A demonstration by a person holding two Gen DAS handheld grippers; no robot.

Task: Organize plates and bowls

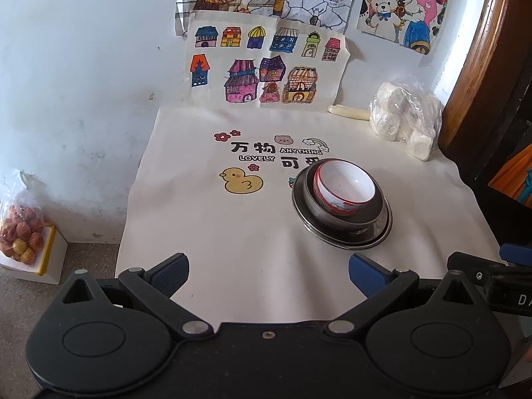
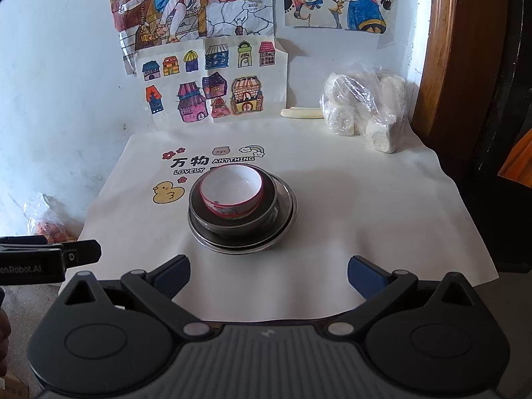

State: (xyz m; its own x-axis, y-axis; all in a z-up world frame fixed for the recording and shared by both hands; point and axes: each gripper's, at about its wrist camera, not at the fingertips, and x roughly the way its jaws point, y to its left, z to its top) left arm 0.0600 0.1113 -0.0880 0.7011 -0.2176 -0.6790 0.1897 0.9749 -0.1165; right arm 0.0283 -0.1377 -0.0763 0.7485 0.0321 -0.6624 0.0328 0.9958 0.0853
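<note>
Stacked bowls (image 2: 232,196) on the steel plate (image 2: 286,212) are seen mid-desk, straight ahead of the right gripper (image 2: 268,274), both grippers' jaws open and empty.

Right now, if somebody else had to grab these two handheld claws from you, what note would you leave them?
Left gripper: open, empty, held low over the near edge of the cloth.
Right gripper: open, empty, also at the near edge, facing the stack.
Dishes: the white bowl with a red rim sits inside the dark bowl, which sits on the metal plate, mid-cloth.
Done: everything in view looks nested into one stack.
Left: probably nothing, unless the stack must go elsewhere; no other dishes show.
</note>
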